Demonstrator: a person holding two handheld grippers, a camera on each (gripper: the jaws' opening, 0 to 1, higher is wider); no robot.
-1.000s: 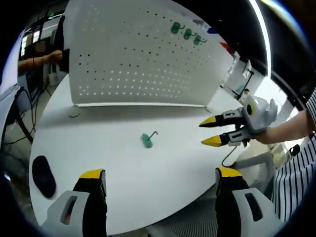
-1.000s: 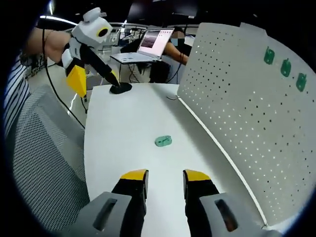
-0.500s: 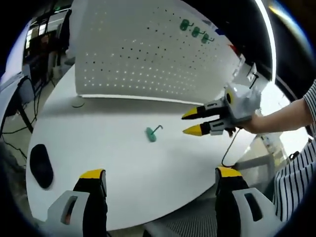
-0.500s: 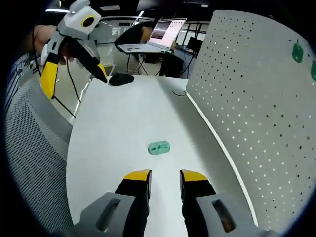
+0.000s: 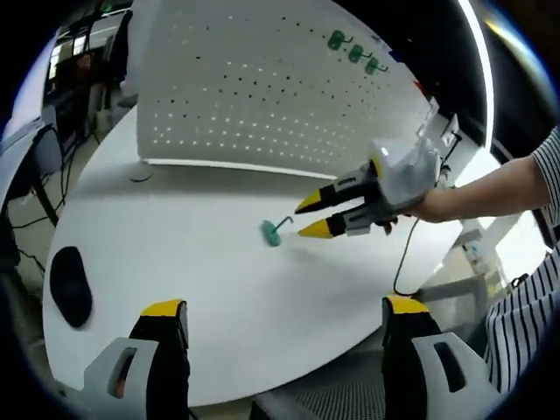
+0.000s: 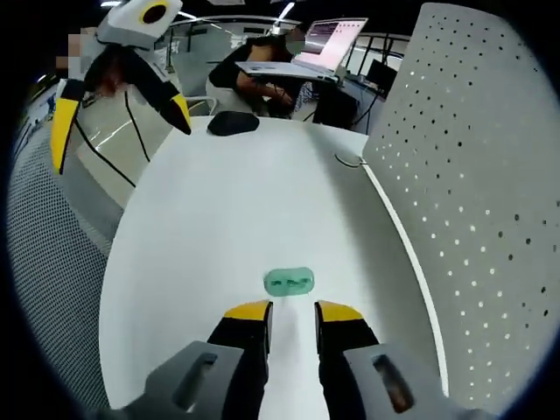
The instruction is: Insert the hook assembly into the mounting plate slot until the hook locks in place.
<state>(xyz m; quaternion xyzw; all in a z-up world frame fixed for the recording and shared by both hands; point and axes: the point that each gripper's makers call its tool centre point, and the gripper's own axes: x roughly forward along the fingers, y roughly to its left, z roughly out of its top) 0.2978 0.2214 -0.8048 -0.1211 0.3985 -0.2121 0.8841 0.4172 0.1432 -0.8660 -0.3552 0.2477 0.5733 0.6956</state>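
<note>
The green hook assembly (image 5: 273, 232) lay loose on the white bench (image 5: 210, 289), near the perforated mounting plate (image 5: 262, 87) but well apart from it, so the insertion had not begun. The right gripper (image 5: 308, 217) hovered just beside the hook, its fingers narrow and empty, and judging by that a grasp was next. The left gripper (image 5: 284, 311) held back, fingers wide, holding nothing

A black computer mouse (image 5: 68, 285) lies at the lower left of the white bench (image 5: 210, 289). An open laptop (image 6: 313, 52) sits on a desk at upper centre, a seated person (image 6: 254, 74) beside it.
</note>
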